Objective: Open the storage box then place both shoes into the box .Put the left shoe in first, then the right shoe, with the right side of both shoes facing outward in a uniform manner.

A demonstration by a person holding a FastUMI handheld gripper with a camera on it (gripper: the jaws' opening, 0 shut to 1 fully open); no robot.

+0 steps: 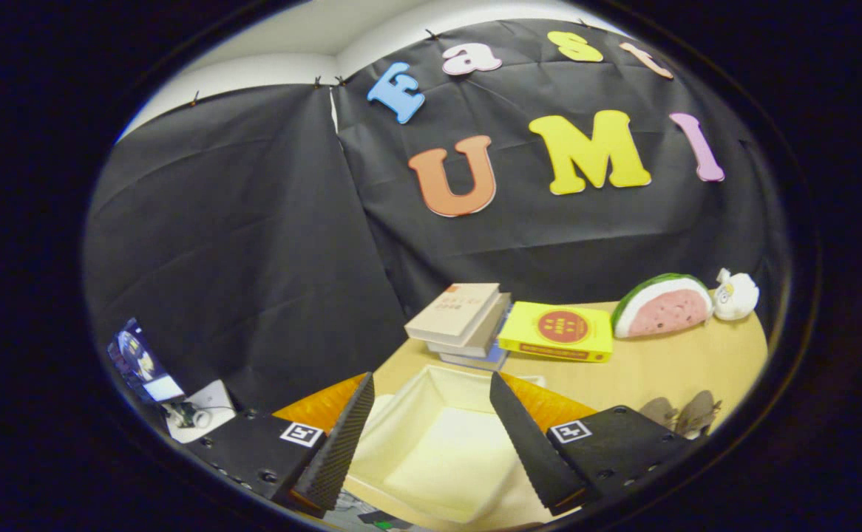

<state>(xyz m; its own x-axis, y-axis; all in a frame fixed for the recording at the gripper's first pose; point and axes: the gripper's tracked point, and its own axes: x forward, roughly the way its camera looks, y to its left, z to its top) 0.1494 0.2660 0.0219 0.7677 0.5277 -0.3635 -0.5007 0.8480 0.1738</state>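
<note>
The table (667, 362) is the largest thing here, a pale wood top running far and right. On it, near and between the fingers, sits the box (438, 436) — cream inside, orange at its outer flanks, with nothing in it and its top open to view, so the opening step looks done. I cannot make out where its lid lies.

Far from the box stands a stack of books (462, 319), and right of that a yellow book (558, 331) lying flat. Further right is a melon toy (662, 304), then a small white toy (735, 294) just beside it. Near and right, by the table's edge, lie the shoes (686, 414) — a grey-brown pair, partly hidden by the gripper's body; which is the left I cannot tell.

The gripper (431, 436) hovers above the box with its fingers spread wide, clasping nothing.

As I judge it, the step in hand is fetching the left shoe. That calls for swinging right toward the pair, picking the proper shoe, and taking it so that its right side will face outward once set in the box.
</note>
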